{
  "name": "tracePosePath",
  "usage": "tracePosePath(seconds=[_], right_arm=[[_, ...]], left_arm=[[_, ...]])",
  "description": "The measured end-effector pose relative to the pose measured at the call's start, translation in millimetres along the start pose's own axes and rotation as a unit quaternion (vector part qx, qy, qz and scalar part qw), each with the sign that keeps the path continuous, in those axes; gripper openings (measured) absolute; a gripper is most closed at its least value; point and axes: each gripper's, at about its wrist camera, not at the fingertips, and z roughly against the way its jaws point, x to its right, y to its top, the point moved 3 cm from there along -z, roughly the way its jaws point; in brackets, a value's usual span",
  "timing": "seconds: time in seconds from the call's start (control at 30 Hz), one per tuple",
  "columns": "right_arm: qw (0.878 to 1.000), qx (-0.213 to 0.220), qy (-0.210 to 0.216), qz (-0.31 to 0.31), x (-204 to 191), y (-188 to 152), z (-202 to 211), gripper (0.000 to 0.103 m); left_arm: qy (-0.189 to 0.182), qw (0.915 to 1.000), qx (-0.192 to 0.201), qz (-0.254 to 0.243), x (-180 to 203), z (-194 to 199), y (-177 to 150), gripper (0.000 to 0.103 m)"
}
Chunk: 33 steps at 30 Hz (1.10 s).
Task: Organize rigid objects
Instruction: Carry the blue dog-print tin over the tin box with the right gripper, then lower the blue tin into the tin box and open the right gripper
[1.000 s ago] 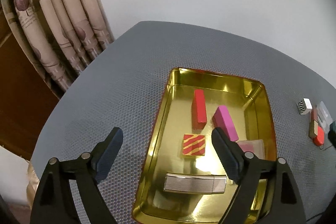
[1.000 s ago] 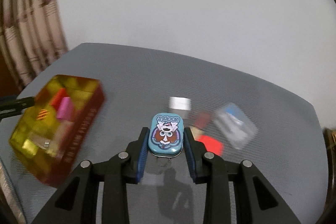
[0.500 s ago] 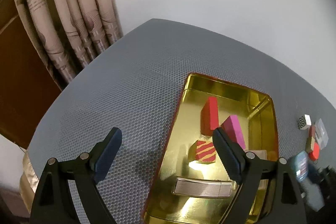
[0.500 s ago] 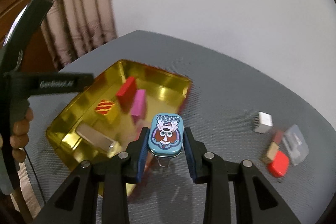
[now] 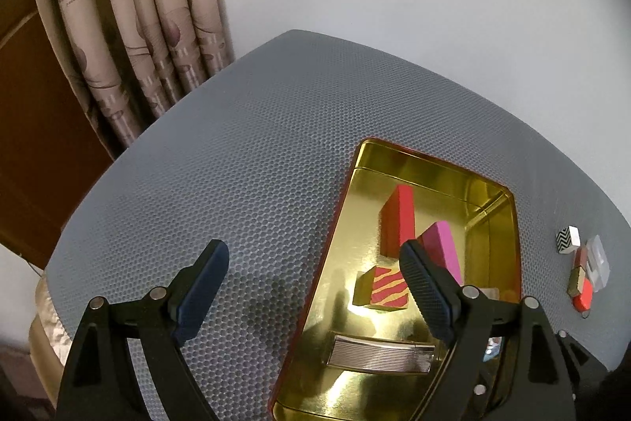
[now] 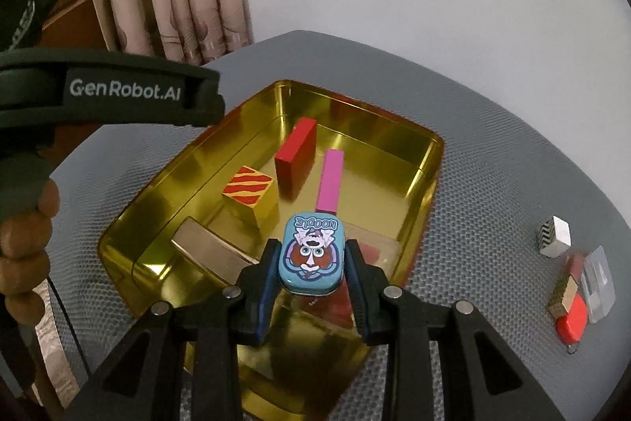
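The right gripper is clamped on a small blue tin, one pad on each long side, the printed lid facing up. It holds the tin above the near right part of the gold tray, over the inside of the tray rather than the mat. The left gripper is spread wide and holds nothing; it hangs over the tray's left rim, one finger above the mat and the other above the tray floor.

Inside the tray, the pink block lies just beyond the tin, the red block stands on edge left of the pink one, and the striped cube sits nearer the tray's left wall. A ribbed silver case lies across the tray's near end. A pale flat piece seems to lie under the tin, though the gripper hides most of it.

The step in hand looks like setting the tin down. To do it well, lower it level onto a bare patch of tray floor, clear of the pink block and the silver case, and part the fingers only once it rests, so it does not tip or clatter. Then lift straight up.

Right of the tray, well apart, a zigzag cube, a clear case and a red piece wait on the grey mat.
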Motion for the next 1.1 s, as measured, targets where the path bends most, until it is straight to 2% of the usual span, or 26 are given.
tracePosePath(seconds=[0.9, 1.1], right_arm=[[1.0, -0.028, 0.013, 0.0, -13, 7, -12, 0.033], [1.0, -0.017, 0.021, -0.007, -11, 9, -7, 0.035]], left_arm=[[-0.002, 0.9999, -0.01, -0.011, 8, -7, -5, 0.086], [-0.002, 0.9998, -0.011, -0.015, 10, -8, -5, 0.086]])
